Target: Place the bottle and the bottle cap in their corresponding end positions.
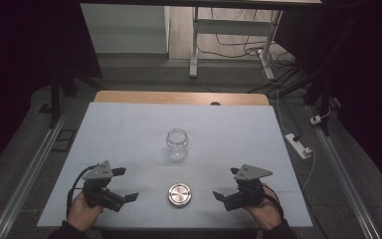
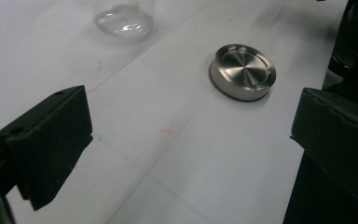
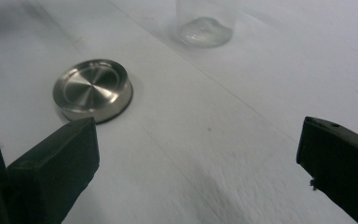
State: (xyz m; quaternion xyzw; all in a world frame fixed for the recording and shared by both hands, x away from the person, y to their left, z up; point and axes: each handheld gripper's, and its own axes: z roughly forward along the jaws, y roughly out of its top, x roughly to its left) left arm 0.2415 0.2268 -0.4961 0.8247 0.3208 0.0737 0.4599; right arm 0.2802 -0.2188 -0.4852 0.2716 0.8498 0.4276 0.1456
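A clear glass jar (image 1: 176, 144) stands upright and uncapped at the middle of the white table mat (image 1: 129, 124). Its round steel lid (image 1: 180, 194) lies flat nearer the front edge. My left gripper (image 1: 122, 185) rests open at the front left, jaws wide with nothing between them. My right gripper (image 1: 227, 183) rests open at the front right, likewise empty. The lid (image 2: 242, 71) lies ahead of the left gripper (image 2: 186, 140), with the jar's base (image 2: 123, 21) farther off. In the right gripper view the lid (image 3: 93, 88) sits left of the right gripper (image 3: 198, 158), the jar (image 3: 204, 25) beyond.
The wooden table edge (image 1: 179, 97) shows behind the mat. A white power strip (image 1: 298, 145) and cables lie on the floor at the right. Metal rails (image 1: 27, 174) run along both sides of the table. A desk frame (image 1: 231, 40) stands farther back.
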